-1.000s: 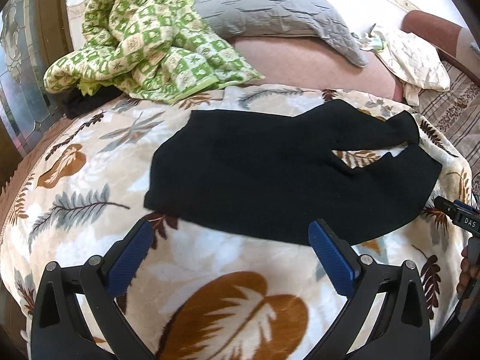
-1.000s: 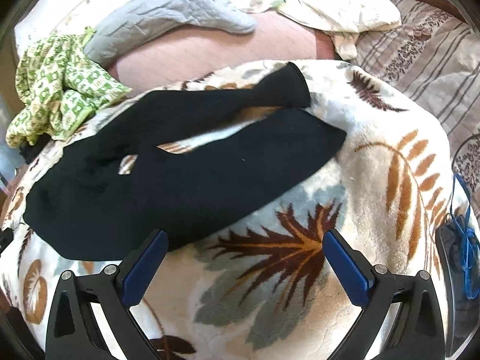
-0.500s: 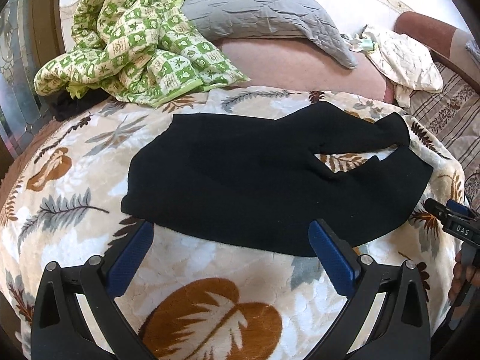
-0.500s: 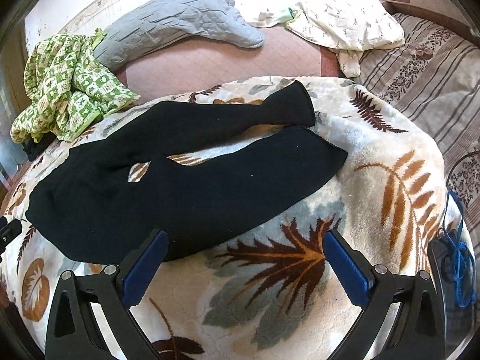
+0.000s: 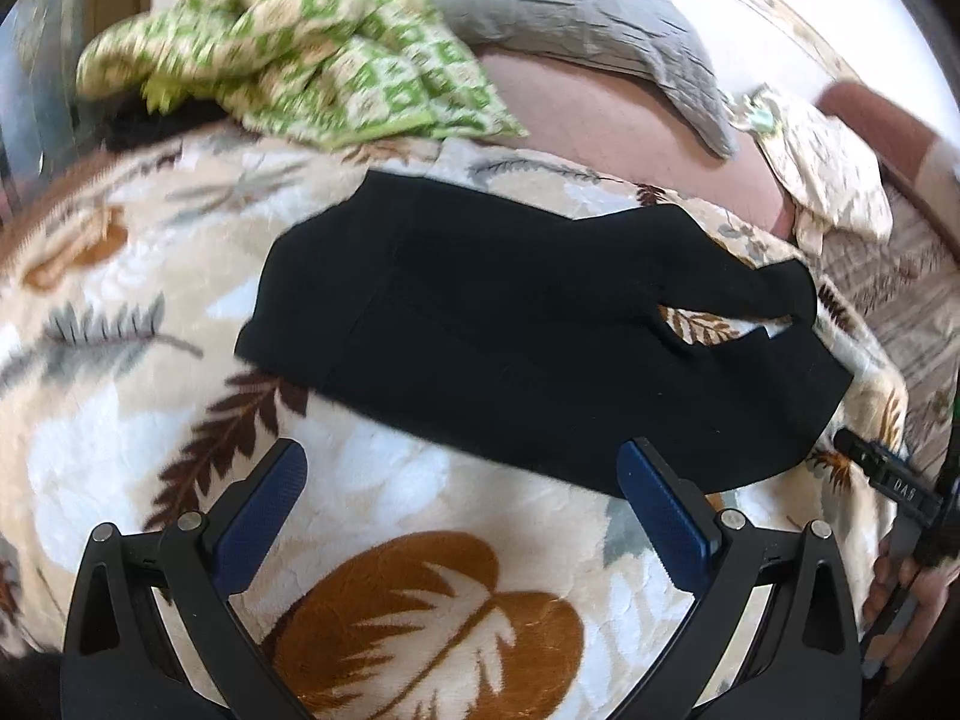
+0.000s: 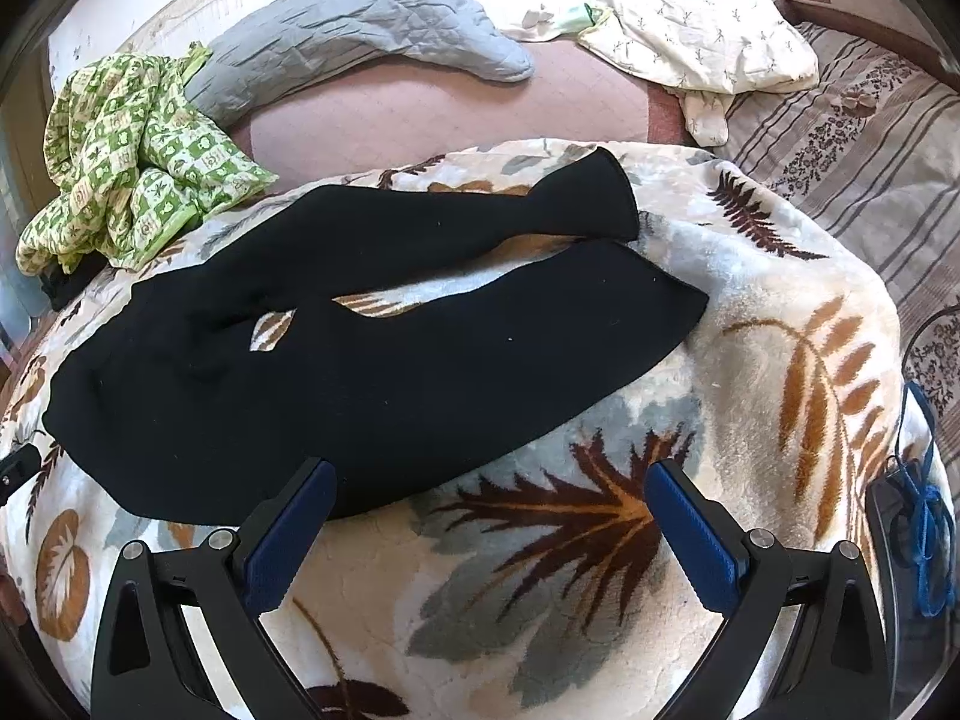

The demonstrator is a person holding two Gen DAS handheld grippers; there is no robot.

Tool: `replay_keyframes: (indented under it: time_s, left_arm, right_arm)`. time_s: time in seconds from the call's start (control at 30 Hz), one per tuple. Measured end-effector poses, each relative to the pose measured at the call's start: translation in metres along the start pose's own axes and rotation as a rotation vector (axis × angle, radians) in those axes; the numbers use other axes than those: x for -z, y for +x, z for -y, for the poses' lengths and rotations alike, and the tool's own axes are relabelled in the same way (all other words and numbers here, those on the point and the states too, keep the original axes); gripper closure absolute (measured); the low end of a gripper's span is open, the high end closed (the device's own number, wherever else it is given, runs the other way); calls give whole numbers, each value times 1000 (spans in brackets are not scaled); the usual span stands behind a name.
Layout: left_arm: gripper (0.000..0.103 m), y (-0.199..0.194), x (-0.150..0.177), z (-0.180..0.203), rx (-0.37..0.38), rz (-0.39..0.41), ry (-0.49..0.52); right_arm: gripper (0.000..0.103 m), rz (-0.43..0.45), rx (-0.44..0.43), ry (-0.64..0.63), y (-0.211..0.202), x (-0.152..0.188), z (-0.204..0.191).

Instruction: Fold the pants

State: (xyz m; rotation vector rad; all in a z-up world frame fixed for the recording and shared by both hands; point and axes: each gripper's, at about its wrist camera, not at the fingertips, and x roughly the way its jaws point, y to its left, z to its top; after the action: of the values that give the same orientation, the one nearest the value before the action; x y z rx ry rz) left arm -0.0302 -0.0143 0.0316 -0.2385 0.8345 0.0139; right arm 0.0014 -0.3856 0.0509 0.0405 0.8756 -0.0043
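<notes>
Black pants (image 5: 516, 324) (image 6: 336, 354) lie spread flat on a cream blanket with a leaf pattern (image 5: 420, 570) (image 6: 780, 324), waist to the left, both legs running right with a gap between them. My left gripper (image 5: 462, 468) hovers open just short of the pants' near edge, nothing between its blue pads. My right gripper (image 6: 489, 486) also stands open, its left finger (image 6: 300, 504) over the near edge of the lower leg. The right gripper's tip (image 5: 882, 474), with a hand on it, shows at the right edge of the left wrist view.
A crumpled green checked cloth (image 5: 312, 42) (image 6: 132, 156) lies beyond the waist end. Behind are a grey quilted pillow (image 6: 360, 42), a cream printed cloth (image 6: 696, 36) and a striped bedcover (image 6: 888, 138). A dark object with a blue cord (image 6: 924, 540) sits at the blanket's right edge.
Both views have shifted over the bed; the left wrist view has swung right and is blurred. The pants lie as before and both grippers remain open.
</notes>
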Motion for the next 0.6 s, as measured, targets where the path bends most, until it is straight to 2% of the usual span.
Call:
replay_keyframes:
  time_s: [0.07, 0.2, 0.33, 0.4, 0.6]
  left_arm:
    - [0, 6, 2, -18, 11, -20, -79]
    - [0, 21, 5, -50, -15, -59, -212]
    - [0, 24, -5, -55, -5, -12, -244]
    - [0, 31, -13, -56, 25, -3, -264]
    - [2, 61, -36, -59, 70, -10, -348]
  right_arm:
    - [1, -6, -28, 40, 2, 1, 8]
    - [1, -53, -88, 146, 11, 4, 27]
    - [1, -68, -136, 241, 22, 4, 42]
    - [1, -71, -151, 276, 30, 3, 46]
    - [0, -53, -150, 250, 47, -10, 40]
